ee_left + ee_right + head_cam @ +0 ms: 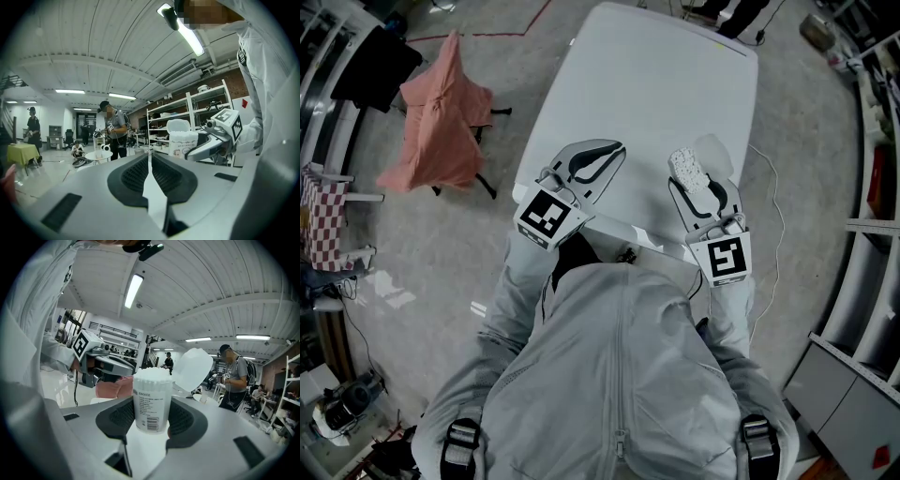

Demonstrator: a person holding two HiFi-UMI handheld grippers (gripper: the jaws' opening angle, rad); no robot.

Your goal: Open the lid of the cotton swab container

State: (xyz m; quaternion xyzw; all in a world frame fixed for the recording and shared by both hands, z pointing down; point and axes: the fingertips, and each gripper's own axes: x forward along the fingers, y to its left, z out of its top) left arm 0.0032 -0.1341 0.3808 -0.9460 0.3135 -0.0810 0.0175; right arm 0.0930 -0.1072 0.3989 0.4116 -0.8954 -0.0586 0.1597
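Jaws of the right gripper (151, 414) are clamped on a white cylindrical cotton swab container (151, 392), its round lid (194, 369) flipped open. The left gripper (150, 157) is shut, empty.

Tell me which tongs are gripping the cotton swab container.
The right tongs: they clamp the cotton swab container, its lid already hinged open. The left tongs are closed together on nothing.

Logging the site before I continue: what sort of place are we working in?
Probably an indoor robotics lab or workshop: tall white metal shelving racks loaded with equipment, long ceiling strip lights, and a standing person in a cap with gear strapped on.
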